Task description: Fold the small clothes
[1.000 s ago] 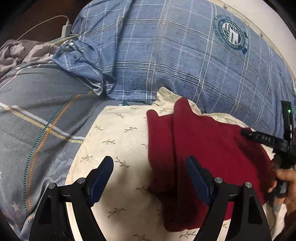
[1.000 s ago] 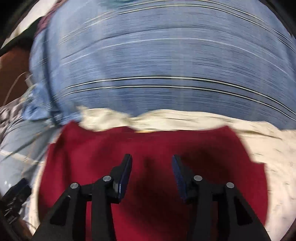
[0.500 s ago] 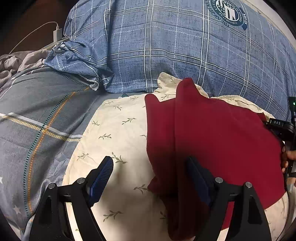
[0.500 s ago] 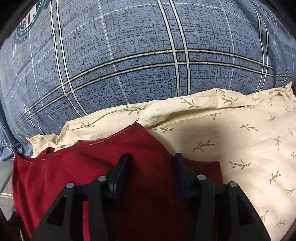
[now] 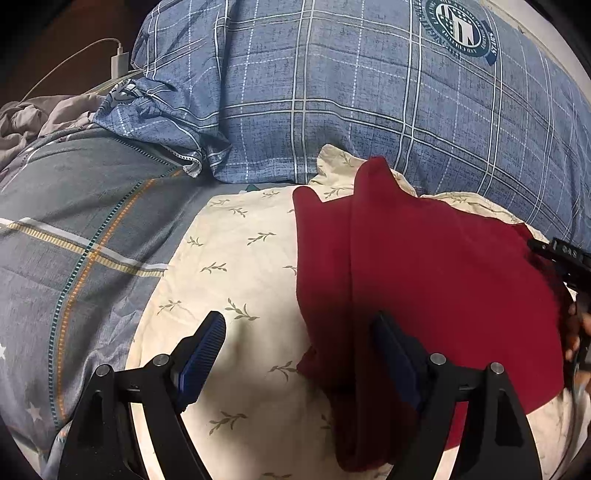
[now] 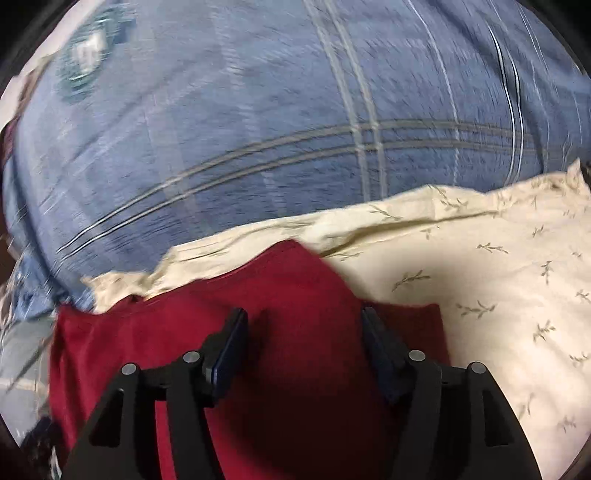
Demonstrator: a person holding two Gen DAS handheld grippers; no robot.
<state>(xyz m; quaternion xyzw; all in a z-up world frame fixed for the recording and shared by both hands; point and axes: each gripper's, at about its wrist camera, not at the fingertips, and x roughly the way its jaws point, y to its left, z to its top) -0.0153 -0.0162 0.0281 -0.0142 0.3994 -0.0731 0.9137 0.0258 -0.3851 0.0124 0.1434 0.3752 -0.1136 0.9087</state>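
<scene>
The left tool (image 5: 297, 345) hangs spread wide, gripping nothing, over the folded edge of the red garment (image 5: 436, 280). The right tool (image 6: 303, 332) is opening above it, pads clear. The garment lies on a cream leaf-print cloth (image 5: 236, 258), before a blue plaid pillow (image 5: 351, 92).

Round dark-green and white emblem (image 5: 460, 27) printed on the blue plaid pillow (image 5: 332, 92), top right of the left wrist view: shield with vertical stripes in the middle, ring of lettering around it too small to read. Same emblem (image 6: 83, 48) at upper left of the right wrist view, smeared by blur, illegible. White characters resembling "DAS" on the black body of the right gripper (image 5: 565, 253) at the right edge of the left wrist view. Otherwise no legible text.
</scene>
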